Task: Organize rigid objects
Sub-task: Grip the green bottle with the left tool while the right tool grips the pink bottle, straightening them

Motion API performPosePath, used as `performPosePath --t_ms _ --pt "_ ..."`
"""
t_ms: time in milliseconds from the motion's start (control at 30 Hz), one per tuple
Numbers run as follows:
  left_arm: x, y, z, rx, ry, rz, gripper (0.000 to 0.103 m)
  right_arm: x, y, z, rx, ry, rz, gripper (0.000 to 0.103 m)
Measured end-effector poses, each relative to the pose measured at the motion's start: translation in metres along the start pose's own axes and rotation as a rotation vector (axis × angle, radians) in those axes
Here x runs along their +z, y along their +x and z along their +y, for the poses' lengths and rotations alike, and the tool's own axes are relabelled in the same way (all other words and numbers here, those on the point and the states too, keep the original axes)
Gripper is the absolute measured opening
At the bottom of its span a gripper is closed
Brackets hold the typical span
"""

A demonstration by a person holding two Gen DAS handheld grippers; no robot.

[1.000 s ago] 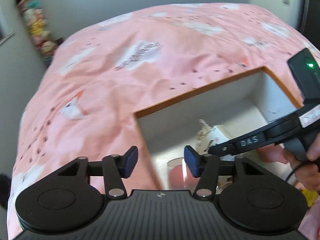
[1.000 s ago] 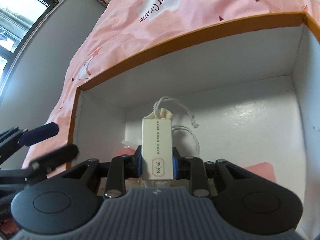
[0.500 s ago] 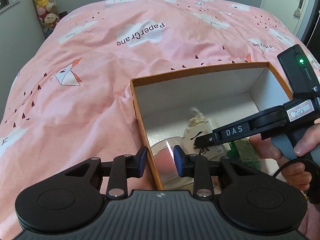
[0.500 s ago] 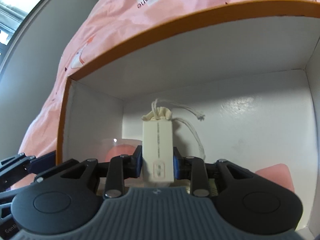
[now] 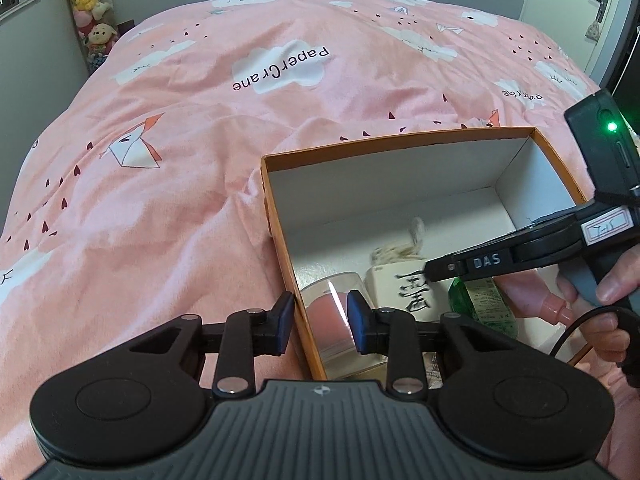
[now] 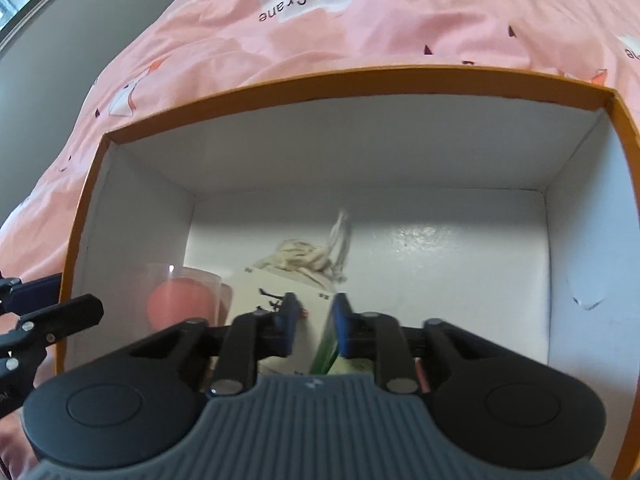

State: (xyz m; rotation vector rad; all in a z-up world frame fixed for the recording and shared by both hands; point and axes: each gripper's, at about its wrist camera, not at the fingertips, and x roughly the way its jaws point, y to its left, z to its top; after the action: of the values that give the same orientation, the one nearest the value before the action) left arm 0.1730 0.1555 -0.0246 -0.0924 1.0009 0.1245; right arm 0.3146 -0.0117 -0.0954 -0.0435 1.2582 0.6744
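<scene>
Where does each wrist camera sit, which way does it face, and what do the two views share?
Left wrist: on the left gripper, looking down over the pink bedcover into the orange-rimmed white cardboard box; shows the right gripper and a hand.
Right wrist: on the right gripper, looking down into the box; shows the left gripper at its left edge.
Shared: box, clear plastic cup, cream drawstring pouch.

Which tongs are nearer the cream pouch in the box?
Right. The right tongs hang directly over the cream pouch inside the box. The left tongs straddle the box's left wall, beside the clear cup.
</scene>
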Motion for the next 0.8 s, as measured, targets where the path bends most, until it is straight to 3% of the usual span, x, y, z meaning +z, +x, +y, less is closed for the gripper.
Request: performPosePath --t_ms 167,333,433,533,600,700,800 --pt "0.001 -0.004 -0.001 0.018 0.001 -0.018 0.035 0.001 0.007 0.007 0.014 -0.036 -0.016 0.016" --pt "0.006 -0.032 -0.012 0.094 0.056 -0.131 0.035 -0.003 -0.012 0.004 0.029 -0.043 -0.03 0.019" --pt "0.014 -0.044 -0.022 -0.001 0.08 -0.141 0.035 -0.007 -0.031 0.002 -0.003 -0.093 -0.035 0.019" --pt "0.019 -0.039 -0.035 -0.165 0.091 -0.06 0.036 -0.014 -0.049 -0.004 -0.037 -0.161 -0.007 0.019" --pt "0.02 -0.03 -0.047 -0.235 0.104 -0.012 0.036 -0.02 -0.057 -0.008 -0.064 -0.198 0.014 0.02" --pt "0.018 -0.012 -0.065 -0.261 0.127 0.044 0.036 -0.029 -0.065 -0.016 -0.113 -0.244 0.044 0.021" --pt "0.015 0.007 -0.071 -0.291 0.088 0.092 0.035 -0.036 -0.069 -0.025 -0.15 -0.257 0.077 0.033"
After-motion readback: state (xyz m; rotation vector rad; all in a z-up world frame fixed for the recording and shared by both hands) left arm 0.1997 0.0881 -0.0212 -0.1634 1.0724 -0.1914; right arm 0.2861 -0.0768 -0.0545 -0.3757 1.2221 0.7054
